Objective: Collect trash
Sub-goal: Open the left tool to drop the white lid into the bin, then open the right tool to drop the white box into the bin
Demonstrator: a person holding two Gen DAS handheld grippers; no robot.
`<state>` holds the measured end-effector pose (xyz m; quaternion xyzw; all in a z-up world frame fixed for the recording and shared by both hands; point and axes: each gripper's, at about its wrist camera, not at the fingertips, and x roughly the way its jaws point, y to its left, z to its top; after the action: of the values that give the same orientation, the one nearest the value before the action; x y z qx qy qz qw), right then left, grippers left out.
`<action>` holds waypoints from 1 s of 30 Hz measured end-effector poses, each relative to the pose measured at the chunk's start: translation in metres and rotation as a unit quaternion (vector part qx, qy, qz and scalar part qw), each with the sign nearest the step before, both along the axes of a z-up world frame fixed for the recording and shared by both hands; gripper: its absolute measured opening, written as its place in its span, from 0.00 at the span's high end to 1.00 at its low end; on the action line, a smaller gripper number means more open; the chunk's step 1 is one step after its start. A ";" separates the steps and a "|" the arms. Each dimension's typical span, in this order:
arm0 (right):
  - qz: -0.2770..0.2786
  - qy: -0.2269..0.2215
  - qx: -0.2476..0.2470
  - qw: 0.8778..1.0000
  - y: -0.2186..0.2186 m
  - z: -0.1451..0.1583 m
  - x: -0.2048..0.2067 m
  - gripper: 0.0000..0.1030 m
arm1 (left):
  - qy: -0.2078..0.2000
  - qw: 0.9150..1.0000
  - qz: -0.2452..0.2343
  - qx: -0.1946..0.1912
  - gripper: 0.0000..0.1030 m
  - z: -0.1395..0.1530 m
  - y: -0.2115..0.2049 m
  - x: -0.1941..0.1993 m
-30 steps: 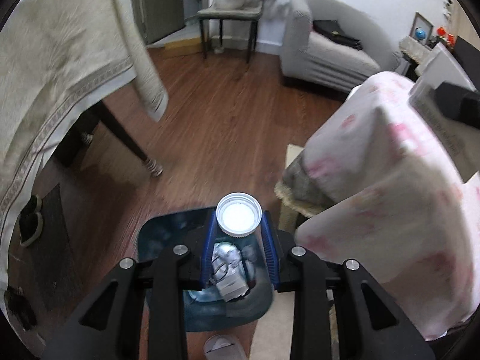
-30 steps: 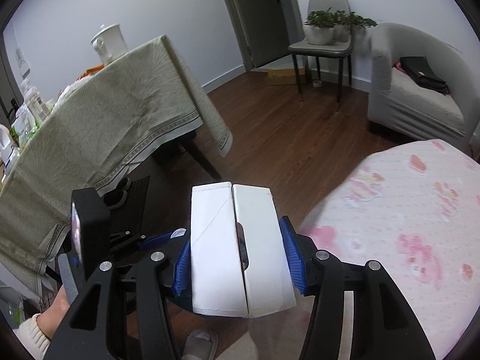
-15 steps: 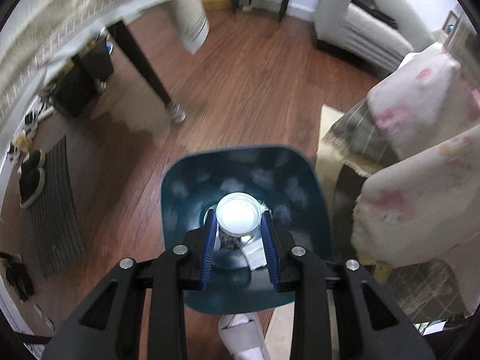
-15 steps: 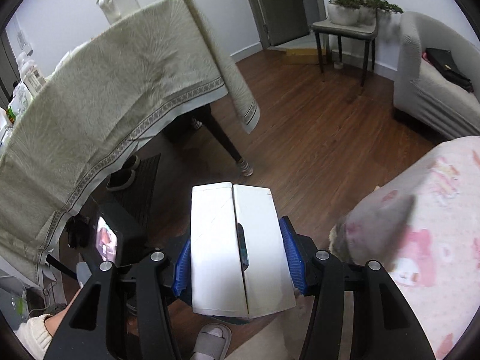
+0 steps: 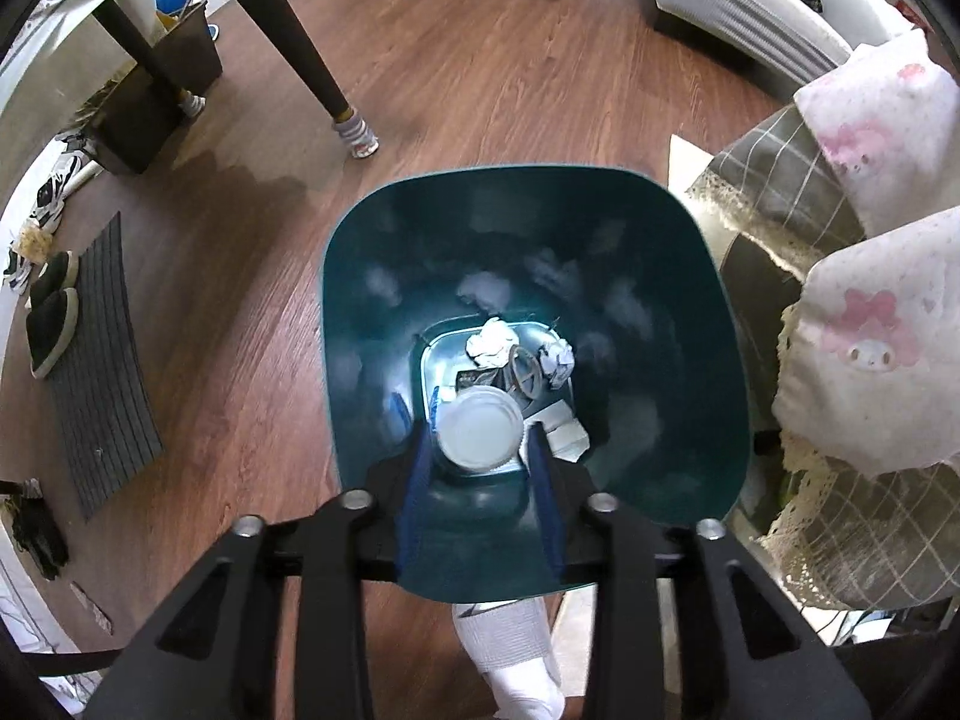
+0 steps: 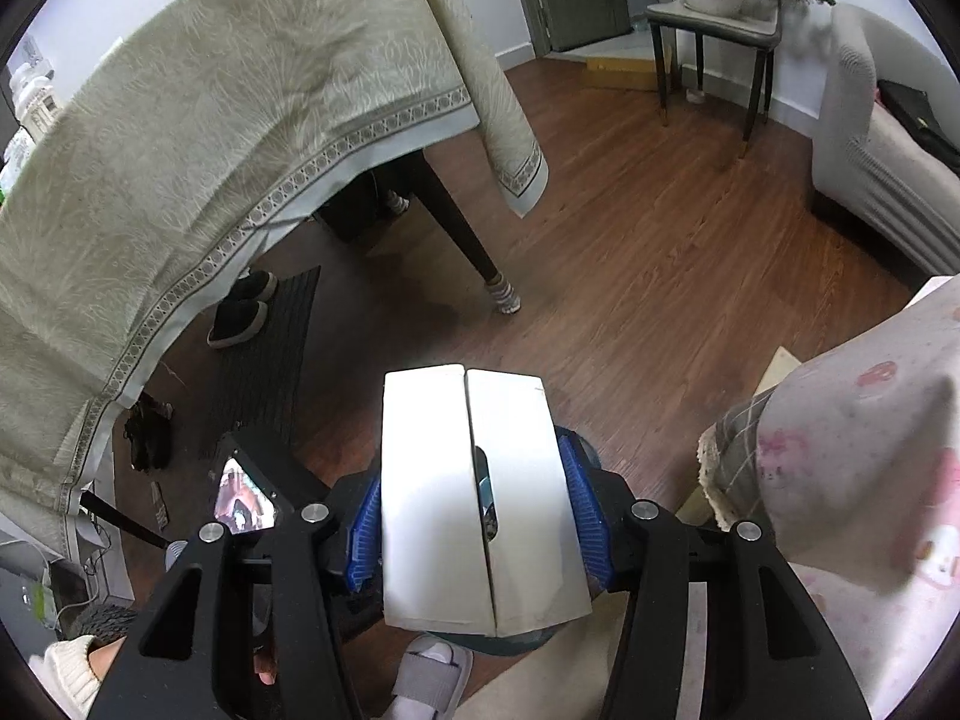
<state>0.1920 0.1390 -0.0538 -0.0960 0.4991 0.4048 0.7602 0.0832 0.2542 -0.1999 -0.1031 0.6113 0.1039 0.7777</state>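
Left gripper: the left gripper (image 5: 480, 468) is pointed steeply down into the bin, and its blue pads (image 5: 414, 480) have just been opening; a cup is seen between them, with a gap on each side, so it is no longer squeezed.
Cup: a round white-rimmed cup (image 5: 479, 429) is seen from above, its mouth facing the camera; it lies between the fingertips, over the bottom of the bin. Whether a pad is still touched by it cannot be told.
Bin: a dark teal bin (image 5: 690, 420) with rounded corners is stood on the wooden floor (image 5: 480, 90); crumpled white paper (image 5: 492, 342), a folded white sheet and a dark ring-shaped scrap are seen at its bottom, just beyond the cup.
Right gripper: the right gripper (image 6: 474, 516) is clamped on a white carton (image 6: 432, 498), its blue pads pressed on both sides.
Carton: the white carton is folded flat, with a seam down its middle and a small dark slot; it is held upright above the bin's rim, which is barely seen beneath it.
Change: a second ago the cup was pinched above the bin's edge; now it is loosened deep over the opening, and the bin fills far more of the left view.
Beyond: a table leg (image 5: 300, 36) and a floral bedcover (image 5: 870, 330) are seen farther off.
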 end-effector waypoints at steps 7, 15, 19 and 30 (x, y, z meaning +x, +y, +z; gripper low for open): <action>0.003 0.011 -0.020 1.000 0.011 -0.021 -0.001 0.48 | -0.029 0.999 0.011 0.006 0.50 0.020 0.010 -0.009; 0.007 0.020 -0.051 0.998 0.022 -0.051 -0.005 0.48 | -0.093 0.996 0.015 0.011 0.51 0.064 0.013 -0.017; 0.015 0.022 -0.071 0.997 0.027 -0.070 -0.009 0.48 | -0.123 0.992 0.015 0.019 0.54 0.090 0.013 -0.023; 0.042 0.043 -0.118 0.991 0.038 -0.123 -0.024 0.47 | -0.189 0.981 0.041 0.022 0.64 0.151 0.021 -0.037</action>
<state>0.1681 0.1773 -0.1765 -0.1885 0.5712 0.3784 0.7036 0.0465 0.2748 -0.0488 -0.1285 0.4464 0.1278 0.8763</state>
